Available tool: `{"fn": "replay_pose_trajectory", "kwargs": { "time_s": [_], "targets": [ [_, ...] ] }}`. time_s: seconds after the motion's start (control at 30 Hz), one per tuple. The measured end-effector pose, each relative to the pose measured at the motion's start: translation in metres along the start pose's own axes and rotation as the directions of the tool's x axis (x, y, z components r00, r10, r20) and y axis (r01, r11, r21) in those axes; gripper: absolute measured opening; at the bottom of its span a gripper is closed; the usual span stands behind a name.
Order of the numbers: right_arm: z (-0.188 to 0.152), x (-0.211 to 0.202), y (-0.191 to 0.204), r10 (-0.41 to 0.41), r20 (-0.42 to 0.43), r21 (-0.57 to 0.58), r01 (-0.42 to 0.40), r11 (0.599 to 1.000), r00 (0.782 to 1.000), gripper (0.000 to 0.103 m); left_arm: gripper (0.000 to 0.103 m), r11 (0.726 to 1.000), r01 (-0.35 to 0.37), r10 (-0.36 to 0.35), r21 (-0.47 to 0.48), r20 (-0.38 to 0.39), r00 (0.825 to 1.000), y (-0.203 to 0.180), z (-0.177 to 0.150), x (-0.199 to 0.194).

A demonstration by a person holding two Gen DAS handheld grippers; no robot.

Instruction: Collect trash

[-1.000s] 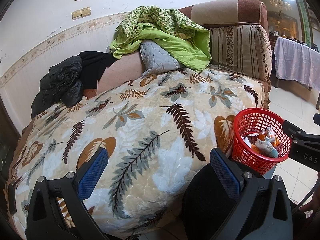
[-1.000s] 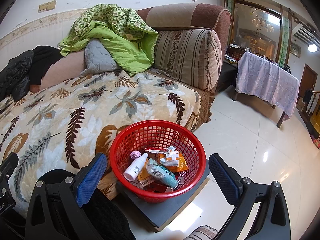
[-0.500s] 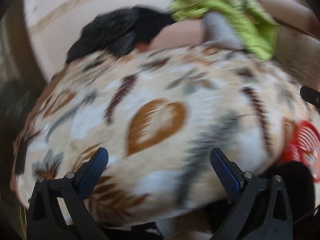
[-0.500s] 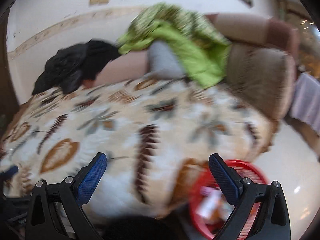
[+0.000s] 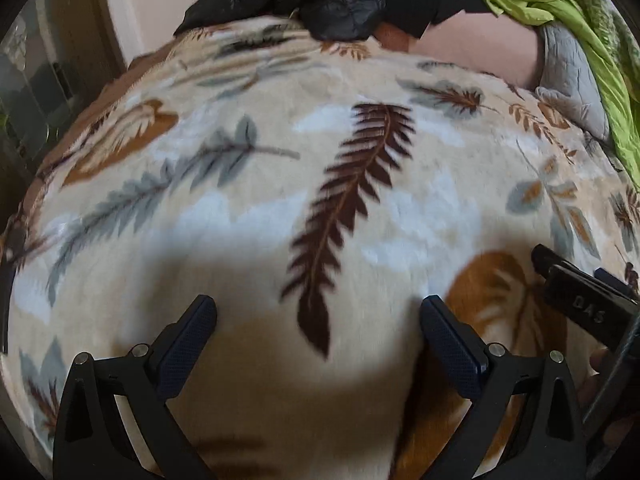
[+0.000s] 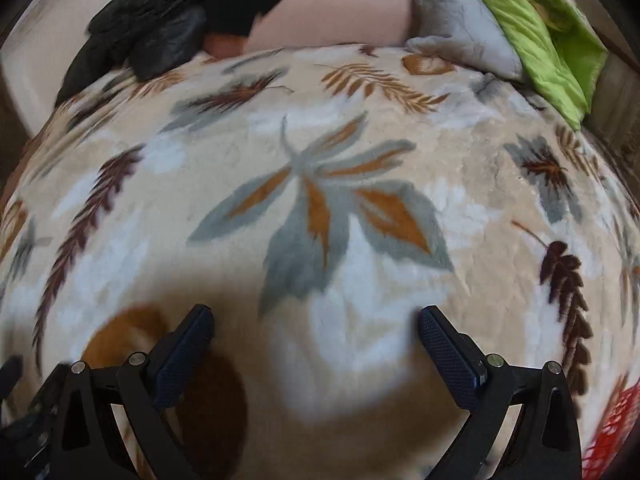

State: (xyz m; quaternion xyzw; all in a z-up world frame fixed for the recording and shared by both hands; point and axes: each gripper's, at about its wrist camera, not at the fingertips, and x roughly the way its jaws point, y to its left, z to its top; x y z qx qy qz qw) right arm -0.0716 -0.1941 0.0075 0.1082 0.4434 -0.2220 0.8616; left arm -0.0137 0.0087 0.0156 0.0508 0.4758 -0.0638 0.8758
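Observation:
Both wrist views are filled by a cream blanket [image 5: 280, 208] printed with brown, grey and orange leaves, spread over a sofa. My left gripper [image 5: 318, 322] hangs open just above it with nothing between its fingers. My right gripper [image 6: 316, 330] is open too, over the blanket [image 6: 320, 184], and holds nothing. A sliver of the red mesh basket [image 6: 612, 432] shows at the bottom right of the right wrist view. No loose trash is visible on the blanket. The body of the right gripper [image 5: 588, 312] shows at the right edge of the left wrist view.
A black jacket [image 5: 340, 4] lies at the back of the sofa and appears again as the jacket [image 6: 152, 36] in the right wrist view. A green quilt [image 5: 580, 36] and a grey cushion [image 6: 460, 36] sit at the back right. A dark doorway area [image 5: 36, 92] lies left.
Both grippers swung left and down, away from the red basket and close over the blanket. The basket has slid out of the left view and nearly out of the right view.

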Motion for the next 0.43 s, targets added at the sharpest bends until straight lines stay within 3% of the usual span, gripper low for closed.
{"fn": "replay_pose_trajectory", "kwargs": {
  "time_s": [0.1,0.2,0.37,0.43],
  "targets": [
    [-0.005,-0.001,0.004,-0.023,0.011,-0.008,0.023,1.000,1.000,0.103,0.103,1.000,0.012,-0.012,-0.003,0.023,1.000,0.002,0.009,0.015],
    [-0.006,-0.001,0.000,0.005,0.017,0.015,-0.005,1.000,1.000,0.103,0.103,1.000,0.007,-0.006,-0.003,0.046,0.999,0.000,0.016,0.023],
    [0.004,0.005,0.000,0.004,0.014,0.011,-0.004,1.000,1.000,0.103,0.103,1.000,-0.004,0.003,0.005,0.062,0.998,-0.004,0.006,0.020],
    [0.005,0.006,0.001,0.011,0.014,0.016,-0.011,1.000,1.000,0.103,0.103,1.000,0.002,-0.002,-0.001,0.066,0.998,-0.004,-0.014,0.002]
  ]
}}
